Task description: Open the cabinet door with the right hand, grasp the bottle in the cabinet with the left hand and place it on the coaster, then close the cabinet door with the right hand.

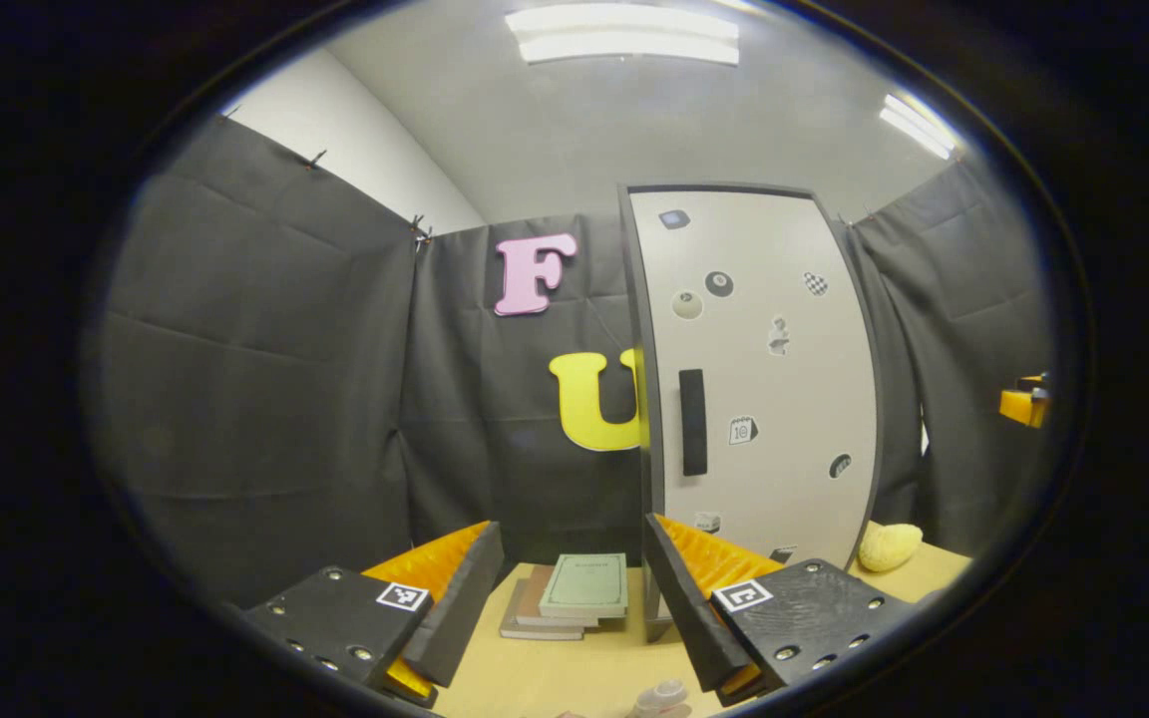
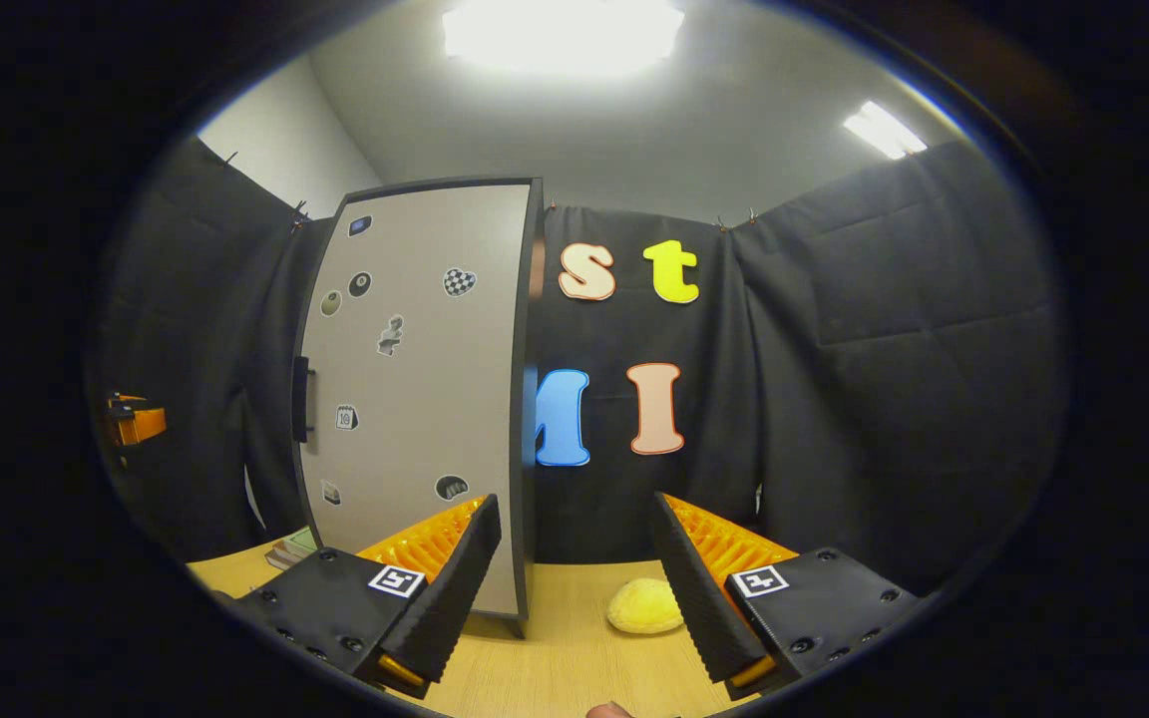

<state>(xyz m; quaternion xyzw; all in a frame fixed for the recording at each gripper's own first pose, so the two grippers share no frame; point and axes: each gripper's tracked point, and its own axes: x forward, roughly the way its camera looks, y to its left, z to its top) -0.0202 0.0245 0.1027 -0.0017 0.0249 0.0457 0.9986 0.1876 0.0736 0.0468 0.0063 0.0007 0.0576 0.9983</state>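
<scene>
The cabinet [image 1: 754, 379] stands upright on the wooden table, and its pale door with several stickers is closed against the dark frame. A black vertical handle [image 1: 693, 422] sits near the door's left edge. My left gripper [image 1: 570, 529] is open and empty, a good way in front of the cabinet and to the left of the handle. In the right gripper view the same door [image 2: 415, 399] and its handle [image 2: 300, 399] lie to the left. My right gripper [image 2: 574, 504] is open with nothing between its fingers, off the door's right edge. Whatever is inside the cabinet is hidden.
A stack of books [image 1: 574, 593] lies on the table [image 1: 555, 678] left of the cabinet. A yellow lumpy object [image 2: 644, 606] rests to its right. A small pale round thing [image 1: 659, 696] shows at the bottom edge. Black cloth walls close in the booth.
</scene>
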